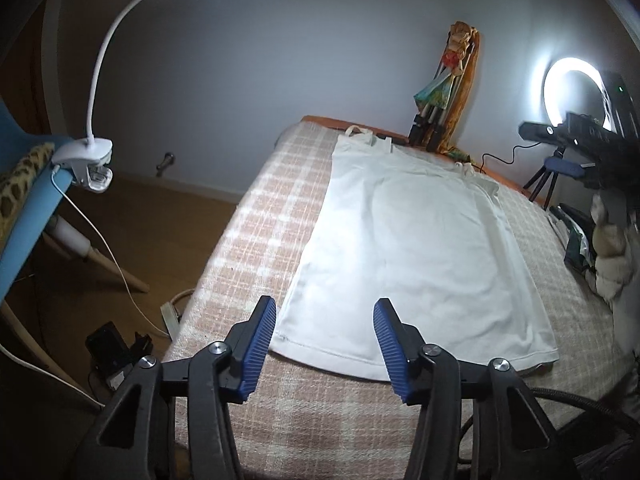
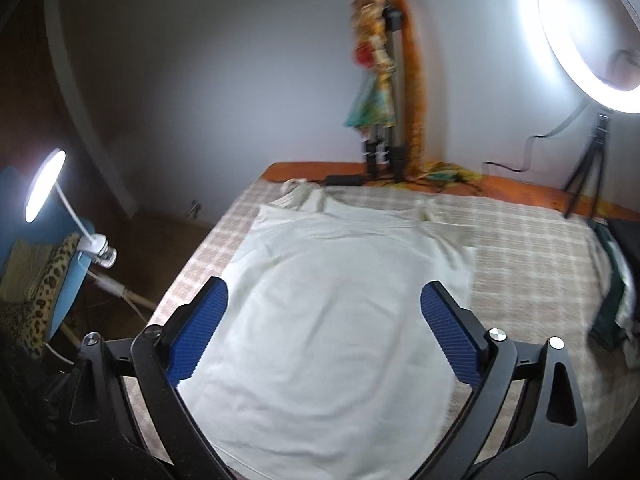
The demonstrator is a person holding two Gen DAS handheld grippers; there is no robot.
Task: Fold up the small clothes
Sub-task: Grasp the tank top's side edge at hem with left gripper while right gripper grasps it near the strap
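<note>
I am holding left gripper [image 1: 325,312] gaping near hem of white top [image 1: 408,256], right gripper [image 2: 324,292] spread wide above white top [image 2: 328,320], lying flat on checked blanket [image 1: 256,240]

White strappy garment [image 1: 416,248] [image 2: 332,312], perhaps a camisole, flat on the checked blanket [image 1: 248,240] [image 2: 532,248]

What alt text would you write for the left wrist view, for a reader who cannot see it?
A white garment lies flat on a checked blanket, its hem just beyond the open, empty left gripper. A clip-on lamp lights it from the left and a ring light from the right.
</note>
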